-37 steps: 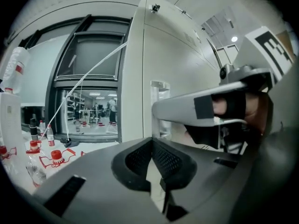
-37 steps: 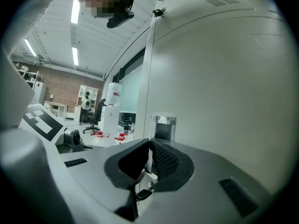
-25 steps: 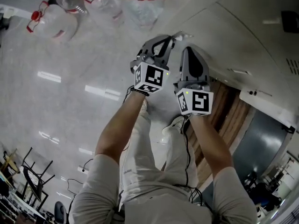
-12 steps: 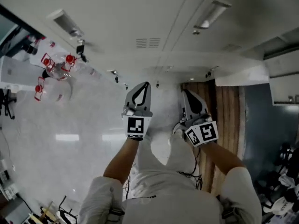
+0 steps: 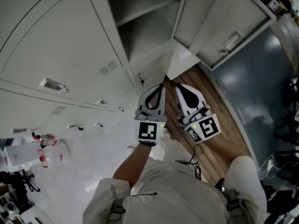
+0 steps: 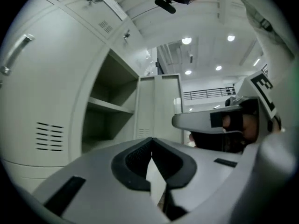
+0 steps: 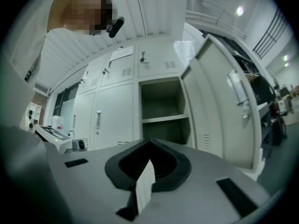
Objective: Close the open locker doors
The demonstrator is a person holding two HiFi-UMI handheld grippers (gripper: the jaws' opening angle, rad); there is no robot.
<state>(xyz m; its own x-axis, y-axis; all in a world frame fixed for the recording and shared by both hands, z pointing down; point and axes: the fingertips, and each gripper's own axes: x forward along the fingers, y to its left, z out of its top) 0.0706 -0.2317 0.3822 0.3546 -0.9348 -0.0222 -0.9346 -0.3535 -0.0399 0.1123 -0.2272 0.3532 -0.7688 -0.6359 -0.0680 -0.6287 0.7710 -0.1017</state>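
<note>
Nearest: the person's forearms reach forward, one gripper in each hand. The left gripper (image 5: 160, 87) and right gripper (image 5: 177, 85) are side by side, close but apart, both aimed at the lockers. The left fingers (image 6: 133, 164) are pressed together tip to tip with nothing between them. The right fingers (image 7: 126, 169) are the same: closed and empty. Neither gripper touches any locker part.

Under them: a wooden floor strip (image 5: 223, 125) on the right and pale glossy floor (image 5: 86, 171) on the left. Red-capped water bottles (image 5: 49, 150) stand far left, well apart from the grippers.

Beyond: a bank of grey lockers. The closed doors (image 5: 56, 50) on the left have vents and a handle (image 5: 52, 84). The open compartment (image 7: 164, 101) sits roughly straight ahead of the right gripper, with one shelf (image 7: 164, 119) across it. Its open door (image 7: 224, 106) stands swung out on the compartment's right side, not yet closed. The left gripper view shows the same compartment left of centre, with the door just right of it.
</note>
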